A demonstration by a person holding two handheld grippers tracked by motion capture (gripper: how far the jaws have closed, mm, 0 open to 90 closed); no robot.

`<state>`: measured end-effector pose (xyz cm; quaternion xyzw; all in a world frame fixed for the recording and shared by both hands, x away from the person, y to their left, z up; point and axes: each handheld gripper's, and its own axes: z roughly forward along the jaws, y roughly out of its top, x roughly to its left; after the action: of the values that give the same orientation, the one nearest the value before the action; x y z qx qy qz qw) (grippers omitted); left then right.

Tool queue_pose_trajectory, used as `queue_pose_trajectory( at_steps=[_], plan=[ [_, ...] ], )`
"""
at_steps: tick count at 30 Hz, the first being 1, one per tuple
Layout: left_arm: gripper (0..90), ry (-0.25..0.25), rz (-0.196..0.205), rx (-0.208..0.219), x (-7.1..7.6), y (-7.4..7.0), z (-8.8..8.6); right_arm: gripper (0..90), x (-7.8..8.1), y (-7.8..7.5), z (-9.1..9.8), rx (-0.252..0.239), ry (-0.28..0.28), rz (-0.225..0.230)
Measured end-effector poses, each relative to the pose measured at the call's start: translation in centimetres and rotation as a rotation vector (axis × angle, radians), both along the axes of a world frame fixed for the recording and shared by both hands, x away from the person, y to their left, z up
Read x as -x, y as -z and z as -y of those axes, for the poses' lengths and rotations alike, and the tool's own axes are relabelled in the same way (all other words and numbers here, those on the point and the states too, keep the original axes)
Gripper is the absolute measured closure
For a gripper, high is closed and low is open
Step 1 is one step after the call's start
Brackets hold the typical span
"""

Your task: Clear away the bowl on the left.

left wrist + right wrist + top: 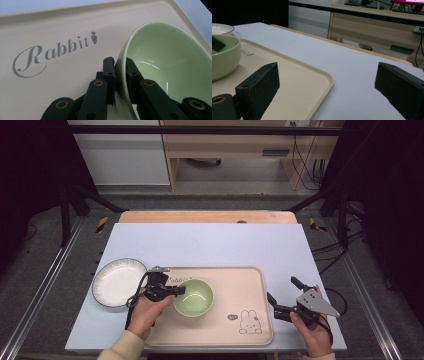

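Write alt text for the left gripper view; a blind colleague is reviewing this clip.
The left claw is shut on the rim of a green bowl, one jaw outside the wall and one inside. The bowl sits on a cream tray printed with "Rabbit" and a small carrot.

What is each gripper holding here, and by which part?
The left gripper clamps the green bowl by its rim, one jaw inside, one outside. The right gripper is open, holding nothing.
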<state>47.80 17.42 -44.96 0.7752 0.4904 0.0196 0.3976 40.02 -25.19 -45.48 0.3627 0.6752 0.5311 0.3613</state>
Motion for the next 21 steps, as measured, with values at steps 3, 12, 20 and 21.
queue_pose_trajectory(
  at_steps=[3,12,20,21],
  plan=[
    [81.7,-0.002,-0.002,0.001,-0.01,0.04,-0.03,5.9,0.01,0.00,-0.01,0.000,-0.002,0.000],
    [81.5,-0.005,0.007,0.002,0.16,0.12,-0.07,5.9,0.01,0.00,-0.02,0.003,-0.003,0.000],
    [81.3,-0.008,0.027,-0.007,0.43,0.15,0.03,5.9,0.02,-0.01,0.02,0.004,-0.002,0.000],
    [81.2,-0.008,0.027,-0.007,0.43,0.15,0.03,5.9,0.02,-0.01,0.02,0.004,-0.002,0.000]
  ],
)
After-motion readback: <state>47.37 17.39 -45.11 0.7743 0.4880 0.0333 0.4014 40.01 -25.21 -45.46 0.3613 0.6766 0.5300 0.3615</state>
